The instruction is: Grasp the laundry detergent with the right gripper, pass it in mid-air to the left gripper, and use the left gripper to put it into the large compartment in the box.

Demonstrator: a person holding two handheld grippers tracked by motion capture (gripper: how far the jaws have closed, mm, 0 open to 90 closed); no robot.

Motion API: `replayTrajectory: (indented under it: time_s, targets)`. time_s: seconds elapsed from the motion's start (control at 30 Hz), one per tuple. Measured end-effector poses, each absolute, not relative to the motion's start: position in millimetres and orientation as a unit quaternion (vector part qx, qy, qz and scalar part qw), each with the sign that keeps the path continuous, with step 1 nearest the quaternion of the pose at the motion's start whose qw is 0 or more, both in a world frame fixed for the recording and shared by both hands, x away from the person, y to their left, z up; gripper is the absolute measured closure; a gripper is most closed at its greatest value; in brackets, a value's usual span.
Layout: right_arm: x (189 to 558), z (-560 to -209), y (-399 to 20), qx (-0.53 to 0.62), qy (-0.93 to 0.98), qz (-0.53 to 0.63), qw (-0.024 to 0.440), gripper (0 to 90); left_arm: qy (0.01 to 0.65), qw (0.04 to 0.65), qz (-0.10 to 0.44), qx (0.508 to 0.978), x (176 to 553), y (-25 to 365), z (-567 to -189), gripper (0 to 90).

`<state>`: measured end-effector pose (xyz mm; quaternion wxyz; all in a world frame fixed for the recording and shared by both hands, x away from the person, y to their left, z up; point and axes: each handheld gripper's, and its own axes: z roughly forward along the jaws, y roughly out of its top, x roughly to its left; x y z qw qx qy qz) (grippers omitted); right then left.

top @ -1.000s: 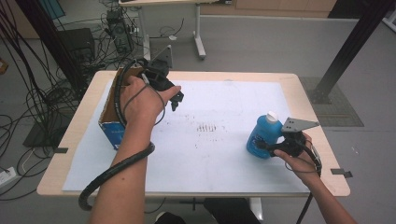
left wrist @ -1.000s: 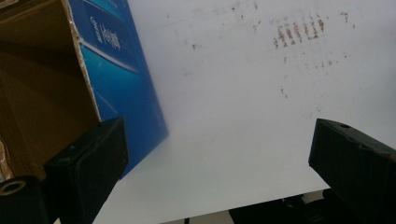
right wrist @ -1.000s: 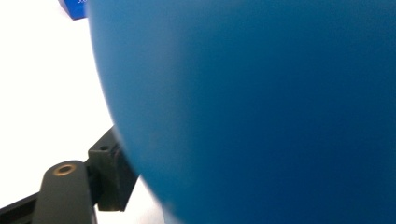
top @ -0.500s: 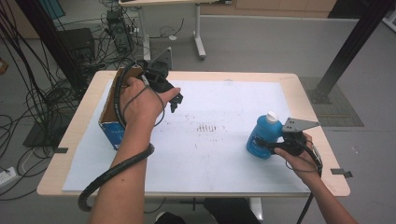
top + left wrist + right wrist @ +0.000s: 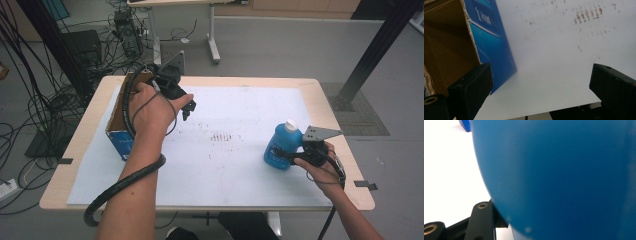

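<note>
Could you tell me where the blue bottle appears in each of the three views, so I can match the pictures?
High view: blue bottle stands at the table's right, in the right gripper.
Left gripper view: the bottle is not in this picture.
Right gripper view: the bottle is very close, covering the centre and right.
Shared landmark: the blue cardboard box.

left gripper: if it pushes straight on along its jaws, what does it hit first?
Probably the white sheet on the table: the left gripper has open jaws aimed down at bare sheet, with the cardboard box just off to one side.
</note>
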<state>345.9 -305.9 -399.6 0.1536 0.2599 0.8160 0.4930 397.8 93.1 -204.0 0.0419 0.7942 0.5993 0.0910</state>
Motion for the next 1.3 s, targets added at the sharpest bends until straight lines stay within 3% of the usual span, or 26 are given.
replayTrajectory:
  time_s: [1.3]
  targets:
    - [345.9, -400.5, -306.5, 0.260, 0.814, 0.496, 0.154, 42.2, 0.598, 0.044, 0.095, 0.794, 399.2, 90.5, -200.6, 5.5]
